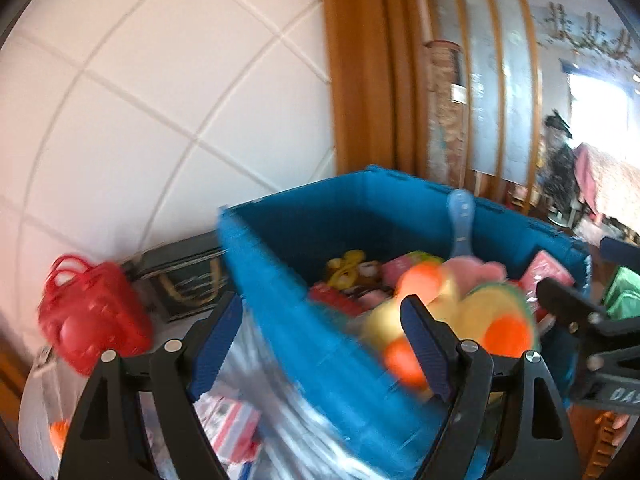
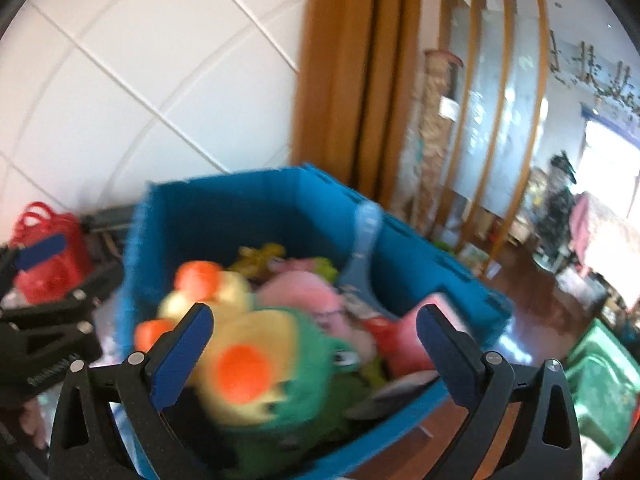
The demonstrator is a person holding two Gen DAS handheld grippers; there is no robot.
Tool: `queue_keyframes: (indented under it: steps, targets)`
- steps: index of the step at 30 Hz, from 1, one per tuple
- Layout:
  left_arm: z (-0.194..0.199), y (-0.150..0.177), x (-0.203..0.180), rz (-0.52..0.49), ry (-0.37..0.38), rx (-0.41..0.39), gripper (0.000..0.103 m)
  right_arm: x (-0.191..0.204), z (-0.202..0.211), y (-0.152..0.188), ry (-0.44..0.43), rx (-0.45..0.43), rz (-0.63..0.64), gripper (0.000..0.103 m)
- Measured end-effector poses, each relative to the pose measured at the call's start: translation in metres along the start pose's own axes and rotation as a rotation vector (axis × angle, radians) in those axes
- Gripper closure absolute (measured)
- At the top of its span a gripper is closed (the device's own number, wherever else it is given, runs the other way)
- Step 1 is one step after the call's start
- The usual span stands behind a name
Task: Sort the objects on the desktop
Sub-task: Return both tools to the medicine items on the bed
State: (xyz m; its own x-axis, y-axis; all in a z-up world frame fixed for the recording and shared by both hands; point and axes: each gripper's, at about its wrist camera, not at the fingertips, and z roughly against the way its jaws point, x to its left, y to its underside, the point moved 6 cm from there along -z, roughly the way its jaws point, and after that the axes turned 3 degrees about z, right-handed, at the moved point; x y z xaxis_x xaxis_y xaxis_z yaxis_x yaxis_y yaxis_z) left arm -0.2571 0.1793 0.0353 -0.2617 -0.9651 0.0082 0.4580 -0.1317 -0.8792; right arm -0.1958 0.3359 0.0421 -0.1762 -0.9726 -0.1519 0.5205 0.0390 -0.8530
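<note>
Plush toy (image 2: 256, 364), green and yellow with round orange patches, lies on top of the pile in the blue ribbed plastic crate (image 1: 320, 220), blurred. Right fingers (image 2: 316, 354) stand wide apart around it, pads not pressing. Left fingers (image 1: 322, 346) are also spread, nothing between them, straddling the crate's near wall. A pale blue plastic scoop (image 1: 460, 220) leans on the crate's far wall. Left of the crate sits a red plastic basket (image 1: 92, 312). Behind rise a white tiled wall (image 1: 140, 100), a wooden door frame (image 1: 360, 80), and dark wooden floor (image 2: 540, 304) to the right.
</note>
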Motion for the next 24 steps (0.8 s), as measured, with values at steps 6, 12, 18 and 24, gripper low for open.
queue_keyframes:
  steps: [6, 12, 18, 24]
  targets:
    - [0.022, 0.053, 0.079, 0.052, -0.059, 0.01, 0.022, 0.084, 0.023, 0.016, -0.154, -0.06, 0.023, 0.0]
    - [0.018, 0.118, 0.171, 0.136, -0.148, 0.099, 0.022, 0.162, 0.03, 0.04, -0.245, -0.104, 0.041, 0.0]
    - [-0.003, 0.205, 0.236, 0.164, -0.201, 0.251, 0.022, 0.219, 0.002, 0.089, -0.286, -0.02, 0.041, 0.0]
    - [-0.041, 0.285, 0.241, 0.105, -0.13, 0.382, 0.022, 0.262, -0.052, 0.152, -0.252, 0.158, 0.005, 0.0]
